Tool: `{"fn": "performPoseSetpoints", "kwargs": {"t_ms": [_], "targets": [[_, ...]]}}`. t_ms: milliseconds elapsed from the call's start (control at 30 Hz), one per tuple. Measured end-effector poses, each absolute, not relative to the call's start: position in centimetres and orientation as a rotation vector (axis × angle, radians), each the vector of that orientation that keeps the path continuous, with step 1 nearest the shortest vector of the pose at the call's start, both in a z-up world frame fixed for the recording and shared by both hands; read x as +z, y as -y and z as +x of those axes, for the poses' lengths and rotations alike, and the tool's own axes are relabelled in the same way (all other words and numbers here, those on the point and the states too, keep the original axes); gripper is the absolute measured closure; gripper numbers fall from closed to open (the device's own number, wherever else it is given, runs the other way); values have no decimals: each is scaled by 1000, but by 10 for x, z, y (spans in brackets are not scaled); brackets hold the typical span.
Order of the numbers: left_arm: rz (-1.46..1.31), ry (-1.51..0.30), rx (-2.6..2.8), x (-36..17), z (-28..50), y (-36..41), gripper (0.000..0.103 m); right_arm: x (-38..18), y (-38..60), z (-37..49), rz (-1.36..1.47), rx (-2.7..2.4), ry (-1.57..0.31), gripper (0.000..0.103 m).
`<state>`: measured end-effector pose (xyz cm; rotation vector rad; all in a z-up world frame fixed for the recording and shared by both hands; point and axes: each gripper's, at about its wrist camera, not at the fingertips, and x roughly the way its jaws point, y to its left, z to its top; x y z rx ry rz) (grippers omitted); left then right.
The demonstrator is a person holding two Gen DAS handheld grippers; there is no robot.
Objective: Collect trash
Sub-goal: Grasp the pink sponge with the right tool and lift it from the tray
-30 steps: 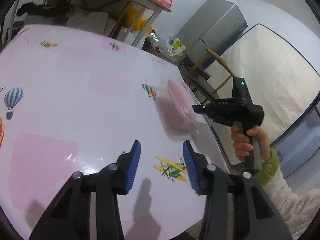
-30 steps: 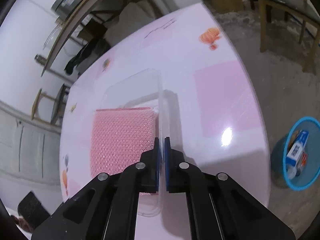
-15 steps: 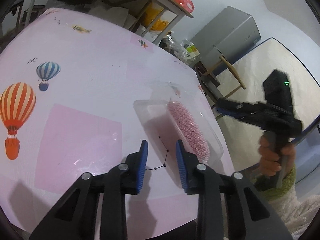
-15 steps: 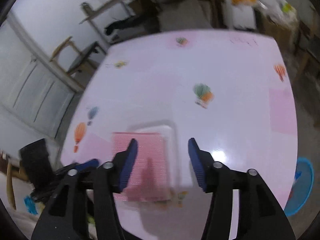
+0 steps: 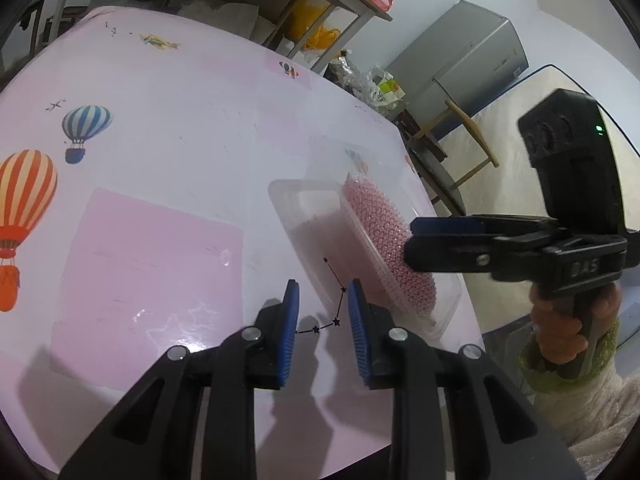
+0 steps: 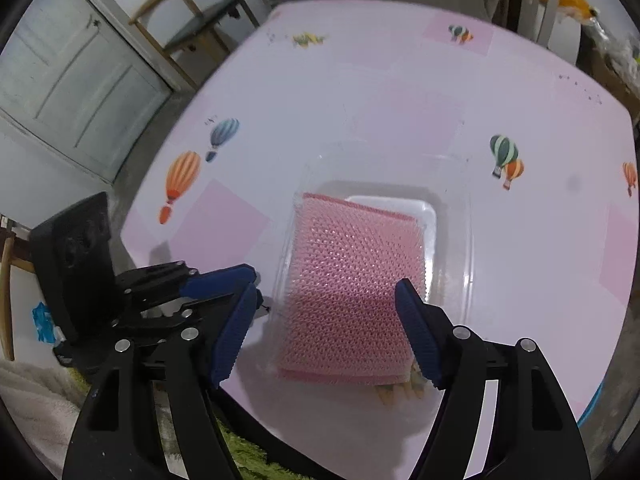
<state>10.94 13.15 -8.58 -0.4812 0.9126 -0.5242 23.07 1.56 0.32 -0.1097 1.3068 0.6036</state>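
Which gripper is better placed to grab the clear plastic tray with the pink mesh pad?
Right: the right gripper hangs open, straddling the pink mesh pad in the clear plastic tray; the left gripper sits narrower beside it.

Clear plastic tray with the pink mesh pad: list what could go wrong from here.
1. The tray lies near the table edge, so a nudge from the left gripper beside it could push it off.
2. The pink pad lies loose, propped on the tray's rim, and may slip out when the tray is lifted.
3. The right gripper, jaws just opened and empty, hangs over the pad; closing might catch only the pad.
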Motion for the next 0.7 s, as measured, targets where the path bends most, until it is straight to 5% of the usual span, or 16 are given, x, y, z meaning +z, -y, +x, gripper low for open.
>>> {"fn": "performPoseSetpoints", "kwargs": {"t_ms": [233,700], "targets": [[-485,-912,-540,-85,111,-128,79,0,-21,224,-85,593,-1323,33],[-489,-908,-556,-84,108,-125,79,14,-4,217,-16,558,-1314,67]]}}
